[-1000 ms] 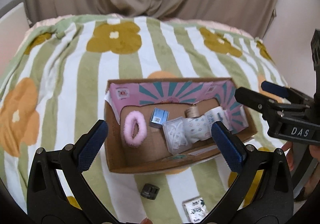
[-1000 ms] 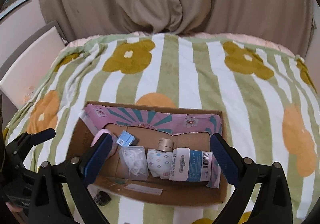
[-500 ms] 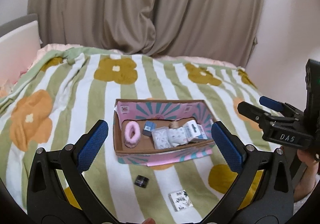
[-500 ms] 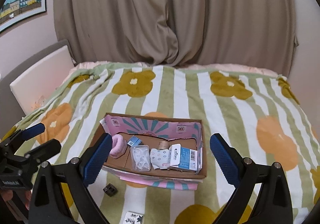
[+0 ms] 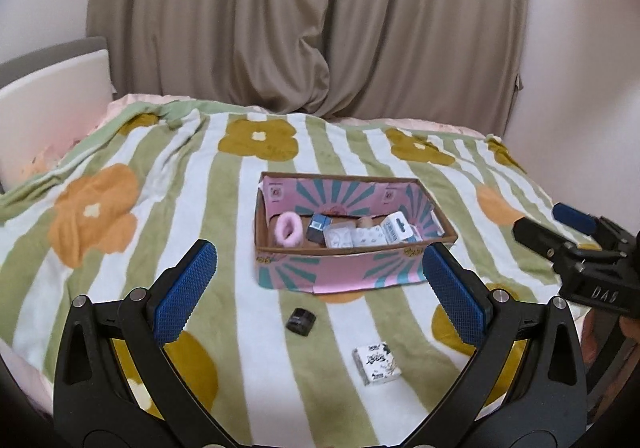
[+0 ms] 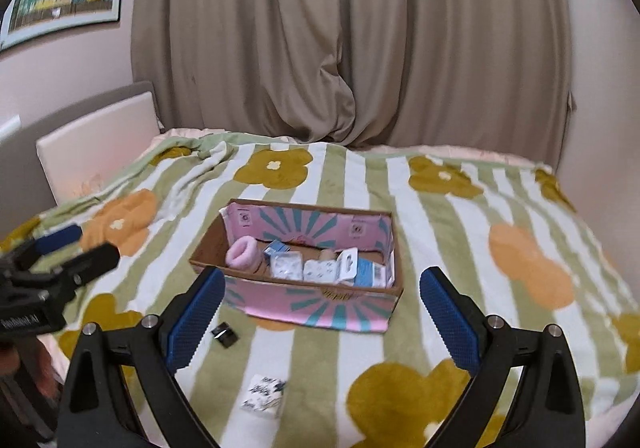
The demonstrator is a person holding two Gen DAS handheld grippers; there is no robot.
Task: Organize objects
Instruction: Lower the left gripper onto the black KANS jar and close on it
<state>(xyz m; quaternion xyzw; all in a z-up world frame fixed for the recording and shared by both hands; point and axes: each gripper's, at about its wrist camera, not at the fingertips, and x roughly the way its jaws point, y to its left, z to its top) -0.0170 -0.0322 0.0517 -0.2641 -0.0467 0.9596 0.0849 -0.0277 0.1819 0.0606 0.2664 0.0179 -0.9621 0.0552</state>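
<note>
Small black cube-shaped object [image 5: 301, 322] and the white printed packet [image 5: 377, 363] are the two things left out on the green-and-white striped flower blanket [image 5: 192, 176] of the bed — both lie in front of the pink-and-teal cardboard box [image 5: 340, 272], which already holds a fluffy pink ring [image 5: 289, 229] and several small packs.

In the left wrist view the black object sits lower centre, between the blue pads and a little left of the midline of the left gripper [image 5: 320, 292]; the packet lies lower and to the right, its long axis running diagonally. In the right wrist view the same black object [image 6: 225, 334] shows just beside the left pad, and the packet [image 6: 264, 392] lower centre-left.

Both the left gripper and the right gripper [image 6: 320, 308] are spread wide, holding nothing. By my judgement the left one is better lined up for the black object, the right one for the packet.
</note>
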